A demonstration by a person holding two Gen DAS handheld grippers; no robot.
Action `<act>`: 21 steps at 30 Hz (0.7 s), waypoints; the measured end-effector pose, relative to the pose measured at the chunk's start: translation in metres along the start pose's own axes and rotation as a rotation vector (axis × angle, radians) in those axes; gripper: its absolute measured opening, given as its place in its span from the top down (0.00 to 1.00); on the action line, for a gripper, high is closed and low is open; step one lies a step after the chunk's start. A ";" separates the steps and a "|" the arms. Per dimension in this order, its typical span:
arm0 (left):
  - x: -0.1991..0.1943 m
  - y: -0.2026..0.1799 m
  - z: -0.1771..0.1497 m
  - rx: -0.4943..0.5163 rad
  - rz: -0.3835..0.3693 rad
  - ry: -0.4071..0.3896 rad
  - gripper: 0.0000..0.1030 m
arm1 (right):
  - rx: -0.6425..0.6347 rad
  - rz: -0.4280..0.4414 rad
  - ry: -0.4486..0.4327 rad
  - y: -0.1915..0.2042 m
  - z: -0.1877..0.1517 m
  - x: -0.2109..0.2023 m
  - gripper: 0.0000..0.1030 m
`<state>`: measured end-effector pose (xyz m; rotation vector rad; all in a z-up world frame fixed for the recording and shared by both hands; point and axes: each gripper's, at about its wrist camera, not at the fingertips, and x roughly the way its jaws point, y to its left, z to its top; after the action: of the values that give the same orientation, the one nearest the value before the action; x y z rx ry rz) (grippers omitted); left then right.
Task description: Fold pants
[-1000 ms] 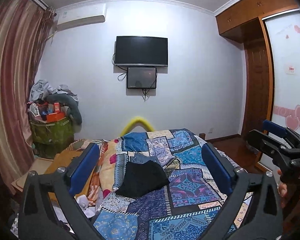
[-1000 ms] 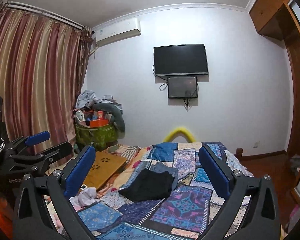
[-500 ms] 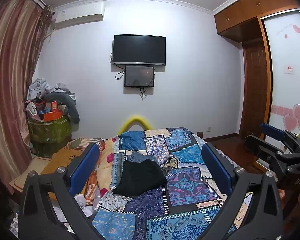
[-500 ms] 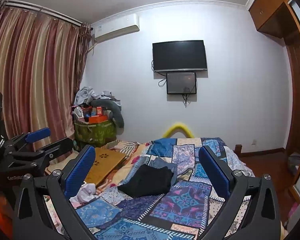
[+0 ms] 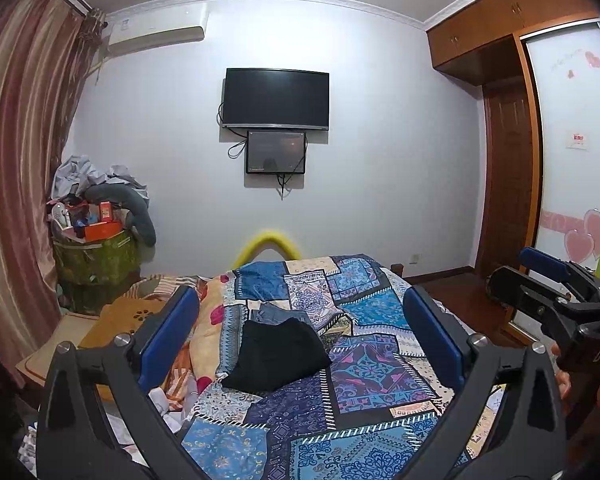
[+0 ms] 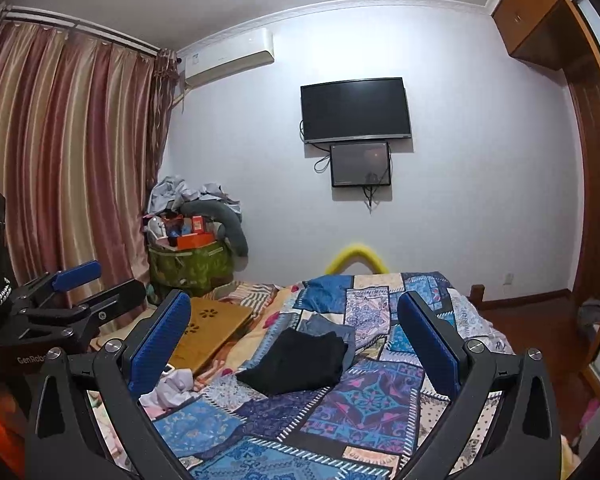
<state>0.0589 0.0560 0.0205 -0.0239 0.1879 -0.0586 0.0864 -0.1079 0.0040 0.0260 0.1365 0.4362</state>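
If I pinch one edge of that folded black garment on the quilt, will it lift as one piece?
Probably not: the folded black garment looks like soft, floppy cloth, so its layers would likely unfold. It partly overlaps the grey-blue garment, which might drag along.

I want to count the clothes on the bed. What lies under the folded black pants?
A blue denim garment sticks out from beneath the far edge of the black pants, on the patchwork quilt. How far it extends underneath, or whether anything else is there, is covered.

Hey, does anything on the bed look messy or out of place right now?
The black pants lie folded on the quilt, overlapping a blue denim garment behind them. Crumpled white cloth sits loose at the bed's left edge.
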 end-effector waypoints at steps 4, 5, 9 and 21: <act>0.001 0.000 0.000 -0.003 -0.005 0.002 0.00 | 0.004 -0.005 0.003 0.000 0.000 -0.002 0.00; 0.002 0.000 0.001 -0.004 -0.009 0.003 0.00 | 0.006 -0.006 0.005 0.000 0.001 -0.002 0.00; 0.003 0.002 0.001 -0.006 -0.015 0.006 0.00 | 0.009 -0.010 0.010 -0.002 0.000 -0.002 0.00; 0.003 0.000 -0.001 0.009 -0.034 0.016 0.00 | 0.010 -0.013 0.014 -0.003 0.001 -0.003 0.00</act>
<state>0.0617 0.0554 0.0192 -0.0175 0.2035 -0.0932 0.0850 -0.1117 0.0049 0.0319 0.1528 0.4229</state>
